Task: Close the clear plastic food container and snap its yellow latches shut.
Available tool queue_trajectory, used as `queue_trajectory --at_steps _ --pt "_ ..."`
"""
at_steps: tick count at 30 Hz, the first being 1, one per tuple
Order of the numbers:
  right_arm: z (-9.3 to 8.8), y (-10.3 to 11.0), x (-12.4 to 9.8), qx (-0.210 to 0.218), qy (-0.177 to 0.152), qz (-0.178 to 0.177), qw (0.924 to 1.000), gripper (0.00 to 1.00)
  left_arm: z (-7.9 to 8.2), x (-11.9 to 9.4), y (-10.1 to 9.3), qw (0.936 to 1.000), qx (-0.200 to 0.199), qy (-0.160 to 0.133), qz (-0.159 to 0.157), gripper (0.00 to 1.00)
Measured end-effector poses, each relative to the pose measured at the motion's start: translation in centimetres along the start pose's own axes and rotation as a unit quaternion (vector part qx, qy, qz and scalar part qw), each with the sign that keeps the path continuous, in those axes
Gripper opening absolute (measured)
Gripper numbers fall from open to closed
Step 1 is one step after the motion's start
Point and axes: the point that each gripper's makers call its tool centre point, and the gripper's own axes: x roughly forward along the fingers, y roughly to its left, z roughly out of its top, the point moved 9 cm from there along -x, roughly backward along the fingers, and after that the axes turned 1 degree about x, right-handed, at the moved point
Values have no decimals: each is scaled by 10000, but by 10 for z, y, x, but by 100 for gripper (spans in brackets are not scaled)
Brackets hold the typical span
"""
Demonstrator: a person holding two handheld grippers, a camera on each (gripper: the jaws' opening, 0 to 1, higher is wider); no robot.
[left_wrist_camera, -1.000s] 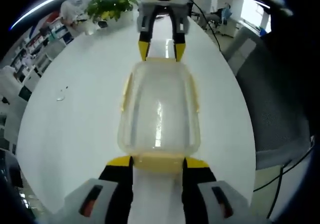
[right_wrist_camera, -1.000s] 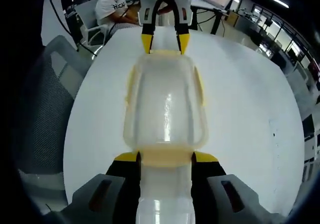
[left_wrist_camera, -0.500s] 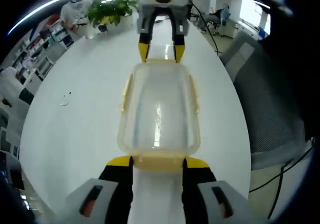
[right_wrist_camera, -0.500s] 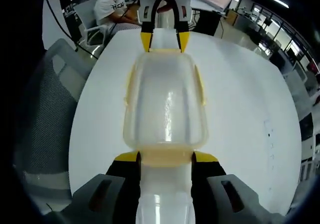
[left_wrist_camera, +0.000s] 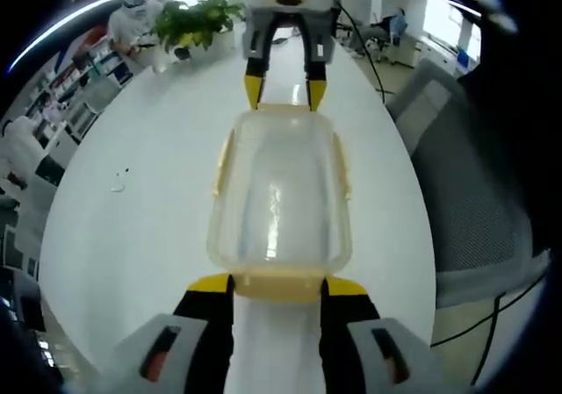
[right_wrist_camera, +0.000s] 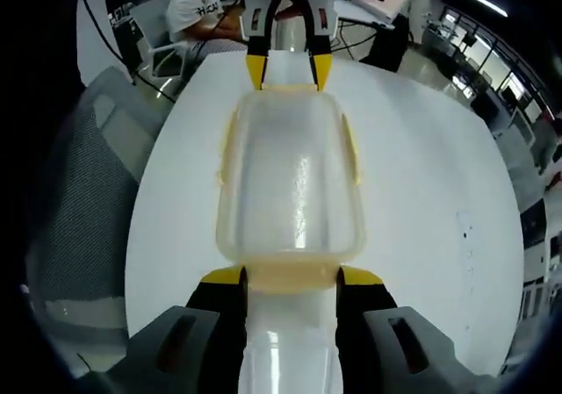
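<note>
A: Item one, the container (left_wrist_camera: 279,197)?
B: Clear plastic box, lid on, lying on the white table (left_wrist_camera: 132,218), held between the two grippers end to end. Yellow latches run along its long sides (left_wrist_camera: 221,161), and one sits at each short end.

A: Left gripper (left_wrist_camera: 277,285)?
B: Jaws rise from the bottom of the left gripper view, yellow tips set wide apart, one at each corner of the near end latch (left_wrist_camera: 279,282). The tips touch that latch. They are spread, not clamped around anything.

A: Right gripper (right_wrist_camera: 290,279)?
B: Same pose in the right gripper view: yellow tips spread wide, flanking the end latch (right_wrist_camera: 290,275) at its own end of the container (right_wrist_camera: 290,183). It also appears at the top of the left gripper view (left_wrist_camera: 284,91), tips against the far end.

A: Surroundings?
B: A grey mesh chair (left_wrist_camera: 474,192) beside the table. A potted plant (left_wrist_camera: 198,17) at the far edge. A seated person in a white shirt (right_wrist_camera: 198,12) beyond the table (right_wrist_camera: 421,201) in the right gripper view. A small scrap (left_wrist_camera: 119,183) lies on the tabletop, well apart from the box.
</note>
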Motion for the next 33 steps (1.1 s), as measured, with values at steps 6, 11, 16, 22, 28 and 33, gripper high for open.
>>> queue_trajectory --at_steps 6,11,16,22,28,33 --pt "-6 -2 -4 -56 -31 -29 10000 36 6 3 -1 9999 -49 37 89 32" --pt "-16 -4 -7 -100 -9 -18 9999 36 15 9 -2 9999 -79 57 113 32" --pt "-28 -5 -12 -103 -23 6 9999 36 24 17 -3 9998 -95 81 132 32" --pt "-45 -6 -18 -112 -21 8 9999 36 43 27 -3 9998 -92 113 132 32" --pt "-64 -7 -25 -88 -71 22 9999 36 61 35 -3 9998 -97 129 113 32" --pt "-82 -7 -30 -77 -94 33 9999 36 75 46 -4 9997 -81 179 109 32"
